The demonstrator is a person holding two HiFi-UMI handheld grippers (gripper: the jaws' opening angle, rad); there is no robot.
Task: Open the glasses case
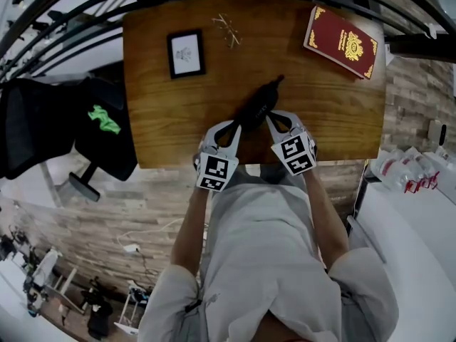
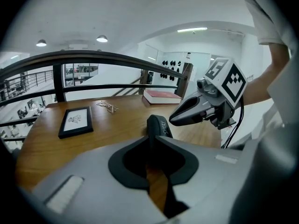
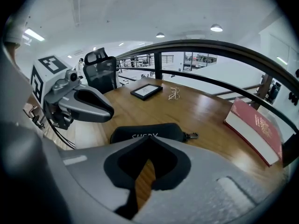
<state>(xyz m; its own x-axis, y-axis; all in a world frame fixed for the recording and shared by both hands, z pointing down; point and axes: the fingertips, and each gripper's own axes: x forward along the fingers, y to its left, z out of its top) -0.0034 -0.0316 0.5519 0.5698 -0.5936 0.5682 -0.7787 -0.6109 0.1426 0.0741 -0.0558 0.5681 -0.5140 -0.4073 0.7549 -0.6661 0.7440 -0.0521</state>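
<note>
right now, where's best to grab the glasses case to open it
Probably pinch the glasses case across its narrow near end with the left gripper, coming from the near table edge: it lies lengthwise pointing away, zipper pull at the far tip.

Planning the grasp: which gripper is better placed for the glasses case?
Likely left: the left gripper points straight at the near end of the glasses case; the right gripper faces its long side.
</note>
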